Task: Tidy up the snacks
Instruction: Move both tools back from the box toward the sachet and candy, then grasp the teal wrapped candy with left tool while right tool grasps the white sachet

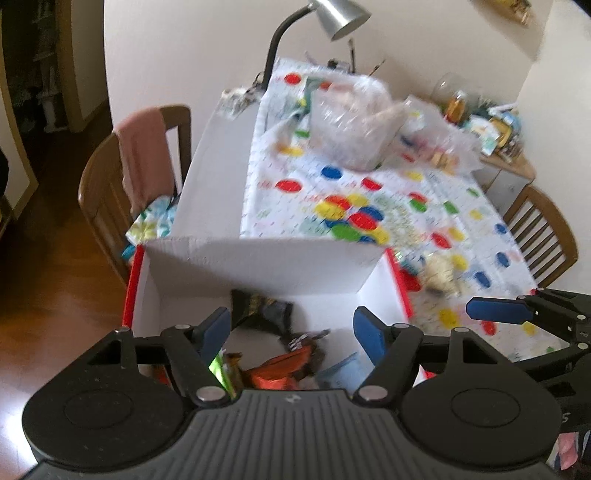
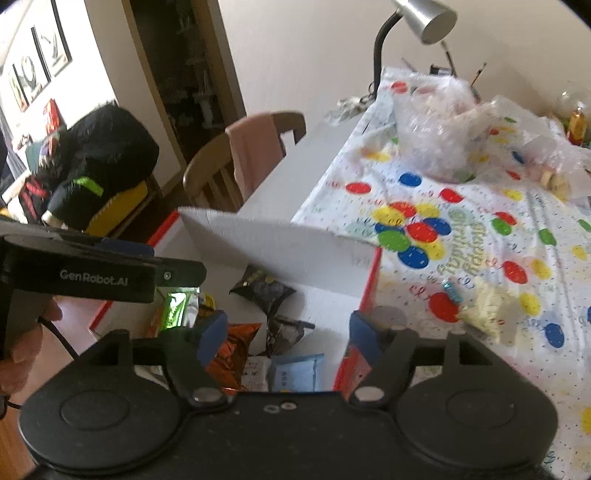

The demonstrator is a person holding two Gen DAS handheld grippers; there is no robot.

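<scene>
A white cardboard box with red outer sides (image 1: 258, 266) (image 2: 280, 247) stands at the near edge of the table. Inside lie several snack packets: a black one (image 1: 264, 308) (image 2: 264, 290), an orange one (image 1: 280, 373) (image 2: 232, 349), a green one (image 2: 173, 306) and a light blue one (image 1: 341, 373) (image 2: 295, 371). My left gripper (image 1: 291, 328) is open and empty above the box. My right gripper (image 2: 286, 339) is open and empty over the box's right side; it also shows in the left wrist view (image 1: 498, 310). A pale snack pile (image 2: 484, 310) (image 1: 441, 275) lies on the tablecloth right of the box.
The table has a balloon-print cloth (image 1: 369, 218) (image 2: 461, 240). Clear plastic bags (image 1: 354, 122) (image 2: 443, 122) sit at its far end under a desk lamp (image 1: 332, 18) (image 2: 417, 22). Wooden chairs stand at left (image 1: 129, 177) and right (image 1: 543, 229). Clutter fills a side cabinet (image 1: 498, 133).
</scene>
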